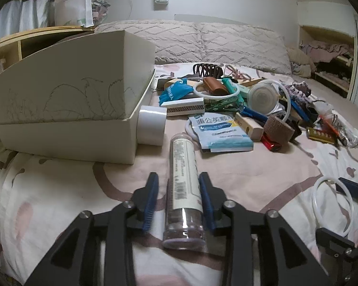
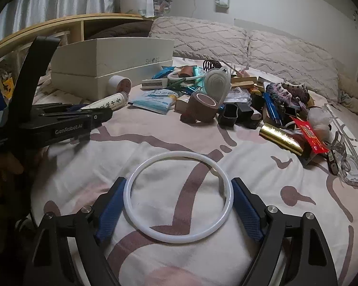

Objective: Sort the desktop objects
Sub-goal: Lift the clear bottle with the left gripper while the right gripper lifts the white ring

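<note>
My left gripper is around a clear labelled tube lying on the bedspread; the right pad touches it, a gap shows at the left pad. The tube also shows in the right wrist view, between the left gripper's fingers. My right gripper has its jaws wide, both blue pads touching a white ring that lies flat on the bed. That ring shows at the right edge of the left wrist view. A white shoe box with its lid tilted inside stands at left.
A pile of small objects lies mid-bed: tape rolls, a blue-white packet, a hair claw, a gold box, pens, a round plastic lid. A white tape roll leans on the box. Pillows lie behind.
</note>
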Demonstrator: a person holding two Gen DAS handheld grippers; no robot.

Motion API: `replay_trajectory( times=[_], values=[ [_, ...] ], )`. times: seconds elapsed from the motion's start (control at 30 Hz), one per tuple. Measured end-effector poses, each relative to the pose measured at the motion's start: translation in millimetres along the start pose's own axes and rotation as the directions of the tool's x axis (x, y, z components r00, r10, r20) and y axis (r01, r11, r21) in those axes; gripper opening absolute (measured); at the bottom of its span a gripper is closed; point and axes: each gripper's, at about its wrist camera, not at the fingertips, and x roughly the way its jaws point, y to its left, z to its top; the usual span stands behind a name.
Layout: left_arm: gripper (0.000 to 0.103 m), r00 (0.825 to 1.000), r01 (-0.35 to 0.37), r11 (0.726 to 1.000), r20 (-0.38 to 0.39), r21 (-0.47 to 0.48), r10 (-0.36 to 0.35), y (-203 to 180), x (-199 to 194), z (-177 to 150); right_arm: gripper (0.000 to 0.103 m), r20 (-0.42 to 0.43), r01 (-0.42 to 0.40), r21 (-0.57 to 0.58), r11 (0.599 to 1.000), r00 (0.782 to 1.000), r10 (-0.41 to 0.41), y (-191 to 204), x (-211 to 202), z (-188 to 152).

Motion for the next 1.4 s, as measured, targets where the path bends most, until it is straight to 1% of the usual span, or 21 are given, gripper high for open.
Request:
replay_trajectory(
  times=[0.1,0.17,0.2,0.27,0.3,0.37,0.5,0.63,0.87,1.1,1.4],
  values=[
    [0.042,1.000,0.001,1.000,0.001,-0.001,-0.001,0.2,0.8,0.5,0.086,-0.013,0.009,-0.024,1.000,1.000,-0.010,1.7,2.5,4.5],
    [0.042,1.000,0.003,1.000,0.003,-0.001,-0.003,0.2,1.4,0.7,0.091,-0.013,0.024,-0.033,0.999,1.000,-0.024,2.0,4.0,5.5],
    [0.042,1.000,0.003,1.000,0.005,-0.003,-0.003,0.6,1.7,0.8,0.091,-0.013,0.023,-0.036,0.999,1.000,-0.023,2.1,4.4,5.4],
    [0.033,1.000,0.001,1.000,0.006,-0.013,-0.001,2.0,2.4,0.9,0.090,-0.011,0.008,-0.037,0.999,1.000,-0.009,1.0,3.6,5.1],
    [0.028,1.000,0.005,1.000,0.002,-0.015,-0.005,2.5,3.4,1.1,0.088,-0.012,0.001,-0.035,0.999,1.000,-0.001,0.3,3.4,4.7],
    [0.025,1.000,0.011,1.000,-0.002,-0.014,-0.011,2.4,3.8,1.3,0.084,-0.014,-0.015,-0.029,0.999,1.000,0.015,-0.2,2.8,4.2],
    [0.025,1.000,0.013,1.000,-0.007,-0.014,-0.013,2.5,2.8,1.3,0.084,-0.010,-0.010,-0.039,0.999,1.000,0.009,2.0,1.6,4.0],
    [0.025,0.999,0.030,0.999,-0.018,-0.042,-0.031,6.2,0.4,2.0,0.084,-0.006,-0.012,-0.039,0.999,1.000,0.012,1.9,-0.9,3.5],
    [0.025,0.999,0.044,0.997,-0.021,-0.059,-0.045,10.1,-8.1,1.7,0.084,0.018,-0.002,-0.031,1.000,1.000,0.003,2.7,-7.9,4.1],
    [0.025,0.999,0.054,0.998,0.011,-0.042,-0.054,8.1,-23.1,6.6,0.084,0.058,0.011,-0.016,1.000,0.998,-0.010,2.5,-16.6,12.5],
    [0.025,0.996,0.082,0.996,0.026,-0.015,-0.082,0.4,-37.0,11.1,0.084,0.100,0.015,-0.014,1.000,0.995,-0.013,6.8,-26.7,23.7]
  ],
)
